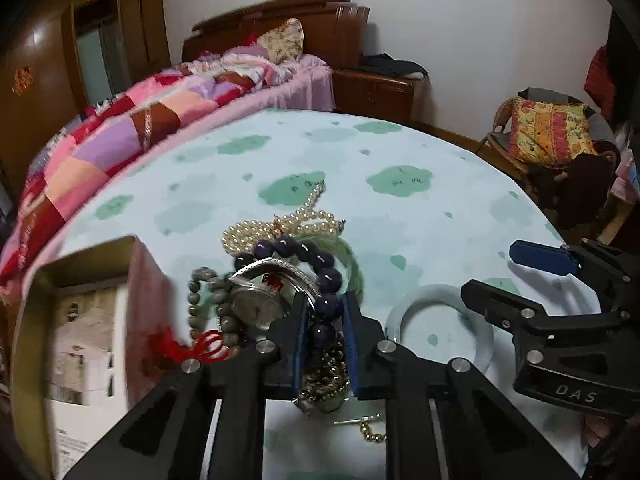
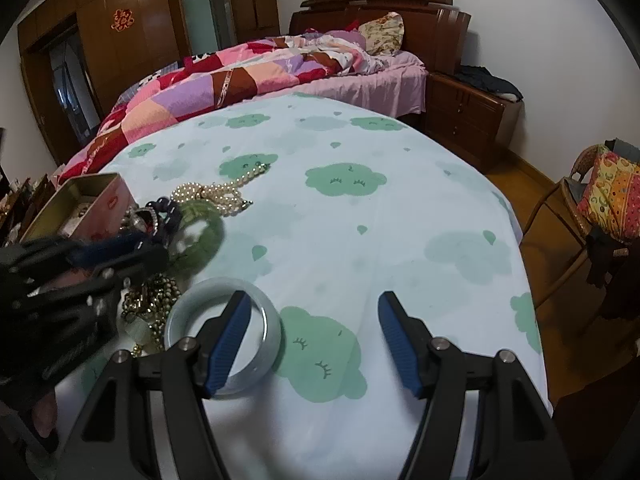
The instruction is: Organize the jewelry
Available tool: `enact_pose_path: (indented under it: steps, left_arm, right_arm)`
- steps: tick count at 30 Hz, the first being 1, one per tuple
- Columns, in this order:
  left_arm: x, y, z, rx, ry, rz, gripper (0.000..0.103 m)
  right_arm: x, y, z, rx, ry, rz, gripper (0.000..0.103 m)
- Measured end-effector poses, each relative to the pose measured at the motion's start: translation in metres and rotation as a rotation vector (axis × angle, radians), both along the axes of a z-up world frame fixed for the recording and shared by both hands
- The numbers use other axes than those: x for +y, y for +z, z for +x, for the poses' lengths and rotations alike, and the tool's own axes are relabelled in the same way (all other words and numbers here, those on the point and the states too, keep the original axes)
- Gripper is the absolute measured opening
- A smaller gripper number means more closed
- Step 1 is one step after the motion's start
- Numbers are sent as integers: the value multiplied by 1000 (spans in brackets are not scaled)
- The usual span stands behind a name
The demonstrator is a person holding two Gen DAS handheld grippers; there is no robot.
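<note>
The left tongs (image 1: 323,334) are pinched on the purple bead bracelet (image 1: 320,276) at the near edge of the jewelry pile (image 1: 276,276). The right tongs (image 2: 312,340) are wide open and hold nothing; one finger sits over the pale bangle (image 2: 224,336) lying on the worktop (image 2: 400,220). This looks like the pick-up step. Next, I think the bracelet must lift clear of the tangle and go left into the open box (image 1: 80,320). Farther back lies the pearl necklace (image 1: 288,220).

Tangled bead strands (image 1: 280,264) heaped beside open tin (image 1: 80,320); pale bangle (image 1: 440,328) flat nearby.
</note>
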State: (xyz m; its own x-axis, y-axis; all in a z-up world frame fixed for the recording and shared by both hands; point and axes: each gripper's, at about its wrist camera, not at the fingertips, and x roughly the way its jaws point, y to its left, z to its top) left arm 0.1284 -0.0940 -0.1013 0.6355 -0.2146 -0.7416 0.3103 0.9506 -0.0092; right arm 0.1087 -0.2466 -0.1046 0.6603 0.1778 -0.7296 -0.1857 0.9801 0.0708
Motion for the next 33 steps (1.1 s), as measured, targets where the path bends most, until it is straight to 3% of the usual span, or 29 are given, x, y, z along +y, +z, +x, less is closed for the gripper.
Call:
enact_pose_path:
  steps: [4, 15, 23, 33]
  left_arm:
    - [8, 16, -1, -10, -7, -56, 13]
    - [42, 101, -23, -171, -24, -196, 13]
    - [60, 112, -21, -184, -12, -245, 13]
    - [73, 117, -23, -203, 11, -252, 13]
  right_arm:
    - [-1, 3, 0, -8, 4, 15, 69]
    - [19, 14, 1, -31, 73, 29, 69]
    - [49, 23, 10, -41, 184, 33, 66]
    - [88, 3, 36, 32, 299, -5, 43]
